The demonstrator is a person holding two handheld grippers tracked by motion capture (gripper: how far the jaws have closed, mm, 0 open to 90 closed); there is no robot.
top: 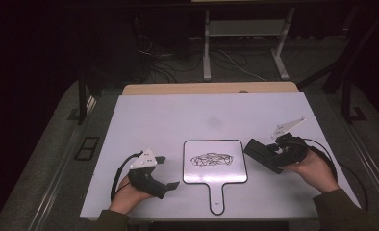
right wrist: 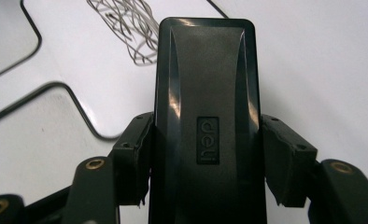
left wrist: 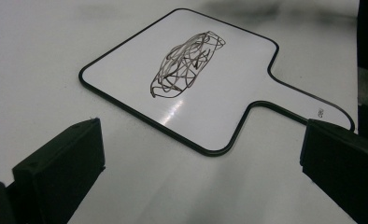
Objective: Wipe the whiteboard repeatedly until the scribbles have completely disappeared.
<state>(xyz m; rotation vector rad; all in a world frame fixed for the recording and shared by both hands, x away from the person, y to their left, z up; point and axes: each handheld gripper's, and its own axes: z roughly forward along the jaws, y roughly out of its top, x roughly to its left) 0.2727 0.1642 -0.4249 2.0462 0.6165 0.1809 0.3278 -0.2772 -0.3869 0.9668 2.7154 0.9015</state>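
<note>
Right gripper (right wrist: 205, 154) clamps black eraser (right wrist: 204, 93), nearing scribble (top: 211, 159) on whiteboard (top: 192, 173); left gripper (top: 166, 172) open; next: wipe strokes

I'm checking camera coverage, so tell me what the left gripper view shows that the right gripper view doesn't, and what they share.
Left gripper view alone: the left gripper with jaws wide open and nothing between them, the small whiteboard nearly whole with its black rim and handle, and the full scribble.

Right gripper view alone: the right gripper shut on a black eraser marked "deli", held just above the board.

Both: the whiteboard, the scribble on it (its edge in the right gripper view), and the white table.
</note>
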